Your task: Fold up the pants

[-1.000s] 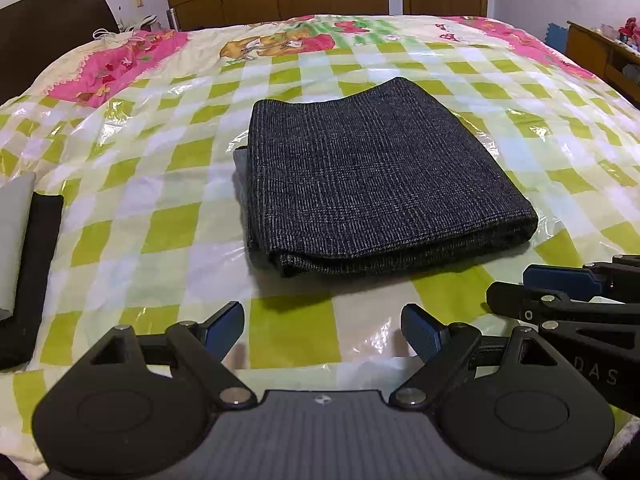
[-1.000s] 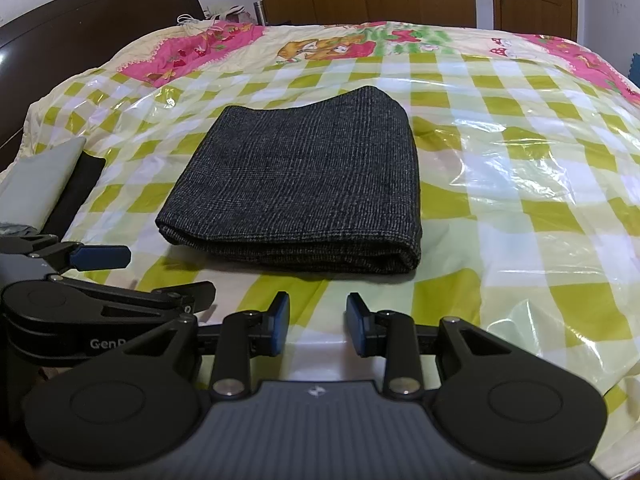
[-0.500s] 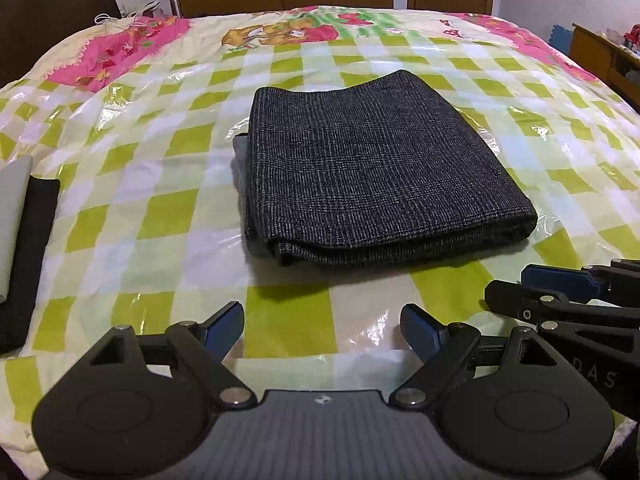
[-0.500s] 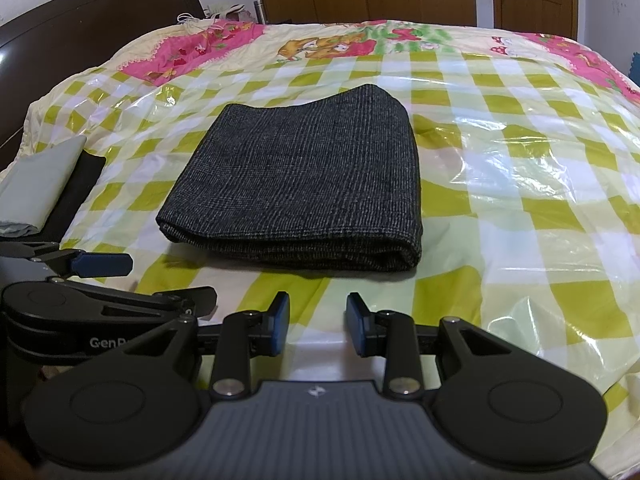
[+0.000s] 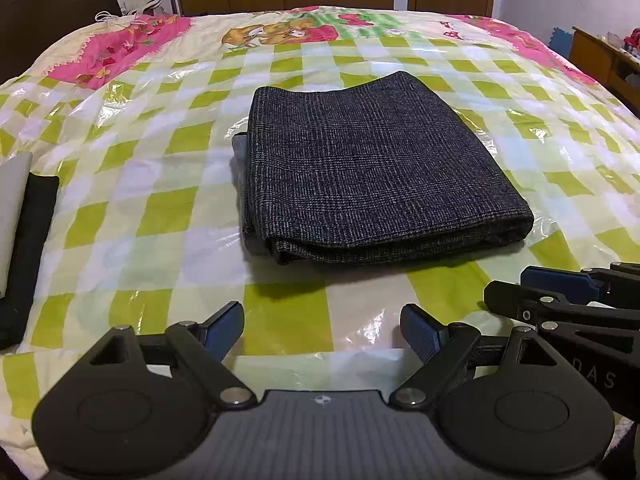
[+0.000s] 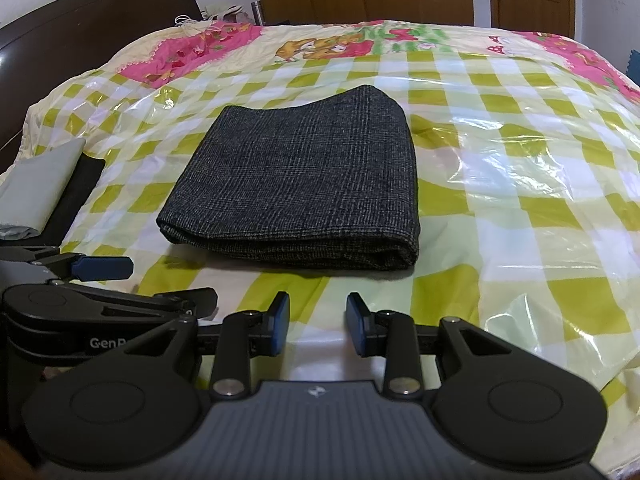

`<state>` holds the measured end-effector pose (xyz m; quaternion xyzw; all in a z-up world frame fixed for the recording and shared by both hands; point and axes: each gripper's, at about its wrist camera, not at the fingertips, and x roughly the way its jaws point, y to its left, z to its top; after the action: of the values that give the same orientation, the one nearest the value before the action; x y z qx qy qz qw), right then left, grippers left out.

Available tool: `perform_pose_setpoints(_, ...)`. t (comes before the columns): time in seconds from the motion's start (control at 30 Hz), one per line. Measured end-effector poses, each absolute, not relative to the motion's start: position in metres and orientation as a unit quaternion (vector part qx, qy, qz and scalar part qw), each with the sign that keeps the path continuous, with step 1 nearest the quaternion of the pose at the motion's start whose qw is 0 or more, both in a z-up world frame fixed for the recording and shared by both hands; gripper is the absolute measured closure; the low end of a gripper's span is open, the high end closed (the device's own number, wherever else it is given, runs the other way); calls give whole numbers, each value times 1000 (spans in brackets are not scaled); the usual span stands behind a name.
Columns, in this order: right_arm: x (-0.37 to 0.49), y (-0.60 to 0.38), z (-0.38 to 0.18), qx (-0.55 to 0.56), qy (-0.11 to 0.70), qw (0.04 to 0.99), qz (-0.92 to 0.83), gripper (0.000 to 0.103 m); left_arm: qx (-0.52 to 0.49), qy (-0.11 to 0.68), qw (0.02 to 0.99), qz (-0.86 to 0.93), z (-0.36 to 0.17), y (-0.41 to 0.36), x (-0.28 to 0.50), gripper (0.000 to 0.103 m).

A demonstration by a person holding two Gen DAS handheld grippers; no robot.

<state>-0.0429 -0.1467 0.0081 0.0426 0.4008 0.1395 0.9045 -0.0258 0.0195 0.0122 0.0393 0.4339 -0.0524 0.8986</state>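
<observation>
Dark grey checked pants (image 5: 372, 168) lie folded into a neat rectangle on the bed; they also show in the right wrist view (image 6: 300, 188). My left gripper (image 5: 322, 330) is open and empty, held near the bed's front edge, short of the pants. My right gripper (image 6: 318, 322) has its jaws a small gap apart and holds nothing, also short of the pants. Each gripper shows at the side of the other's view.
The bed is covered with a green and white checked sheet under clear plastic (image 6: 520, 184). Folded grey and black clothes (image 6: 44, 188) lie at the left edge. A dark headboard (image 6: 80, 28) stands left, wooden wardrobes behind, a wooden cabinet (image 5: 600, 60) right.
Both grippers have tilted or drawn back slightly, so the pants sit a little lower and nearer in view. The jaws have not changed.
</observation>
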Motion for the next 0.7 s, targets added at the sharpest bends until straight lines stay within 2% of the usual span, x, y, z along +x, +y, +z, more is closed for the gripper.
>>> perform_pose_setpoints(0.7, -43, -148, 8, 42, 402, 904, 140, 71, 33, 440, 896, -54, 11, 18, -27, 8)
